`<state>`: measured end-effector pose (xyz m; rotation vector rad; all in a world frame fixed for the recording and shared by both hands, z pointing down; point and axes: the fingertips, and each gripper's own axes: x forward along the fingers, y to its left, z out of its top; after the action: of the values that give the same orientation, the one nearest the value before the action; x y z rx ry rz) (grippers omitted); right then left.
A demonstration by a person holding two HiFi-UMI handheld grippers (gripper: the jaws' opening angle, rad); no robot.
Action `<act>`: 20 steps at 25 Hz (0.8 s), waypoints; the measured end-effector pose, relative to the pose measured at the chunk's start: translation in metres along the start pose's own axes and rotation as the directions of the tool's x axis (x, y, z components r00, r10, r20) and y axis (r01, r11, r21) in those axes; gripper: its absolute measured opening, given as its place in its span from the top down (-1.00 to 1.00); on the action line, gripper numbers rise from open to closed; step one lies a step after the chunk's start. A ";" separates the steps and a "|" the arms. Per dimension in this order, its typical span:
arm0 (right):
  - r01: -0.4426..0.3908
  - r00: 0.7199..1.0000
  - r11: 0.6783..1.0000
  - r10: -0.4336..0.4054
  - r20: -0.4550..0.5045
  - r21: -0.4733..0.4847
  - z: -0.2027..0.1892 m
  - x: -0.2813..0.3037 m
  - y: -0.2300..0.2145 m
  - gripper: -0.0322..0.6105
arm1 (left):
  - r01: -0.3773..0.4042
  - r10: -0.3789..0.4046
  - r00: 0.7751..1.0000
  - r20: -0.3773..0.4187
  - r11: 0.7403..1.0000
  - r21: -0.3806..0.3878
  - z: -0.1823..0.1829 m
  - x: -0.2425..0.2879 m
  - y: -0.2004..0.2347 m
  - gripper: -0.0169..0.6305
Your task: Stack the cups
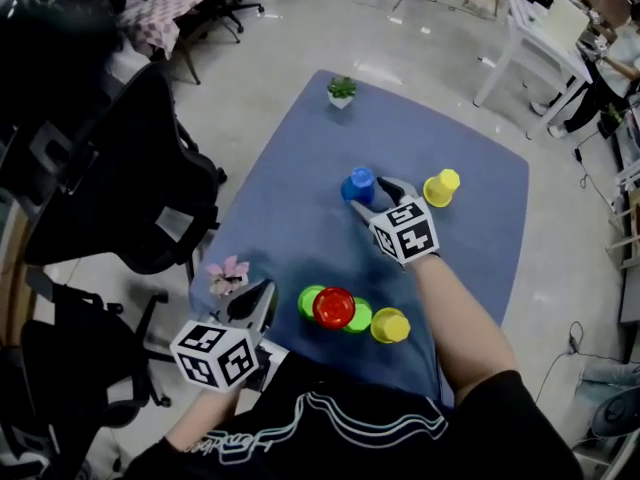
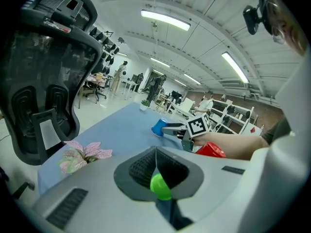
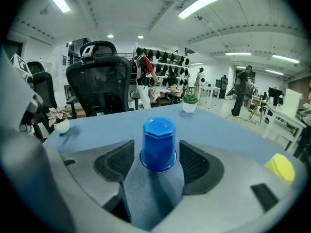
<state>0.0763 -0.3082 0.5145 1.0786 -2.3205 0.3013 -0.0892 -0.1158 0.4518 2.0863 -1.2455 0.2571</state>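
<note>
Stacking is barely begun, I judge. My right gripper, jaws apart, has the blue plastic cup between them at the centre of the blue bench. My left gripper, jaws together, is empty. Red cup, green cups and yellow cup wait at 6 o'clock, another yellow cup at 3. Nothing blocks.
</note>
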 end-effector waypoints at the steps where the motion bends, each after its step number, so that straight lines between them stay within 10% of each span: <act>1: 0.002 1.000 1.000 -0.002 0.003 0.007 0.000 0.002 -0.001 -0.05 | -0.002 0.002 1.000 -0.003 1.000 -0.002 -0.001 0.000 0.001 0.87; 20: 0.032 0.999 0.999 -0.033 0.038 0.028 0.007 0.018 -0.008 0.08 | -0.029 0.029 1.000 -0.001 0.999 0.013 0.004 0.004 0.012 0.87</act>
<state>0.0705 -0.3273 0.5188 1.1434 -2.3368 0.3036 -0.0980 -0.1252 0.4564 2.0806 -1.2774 0.2802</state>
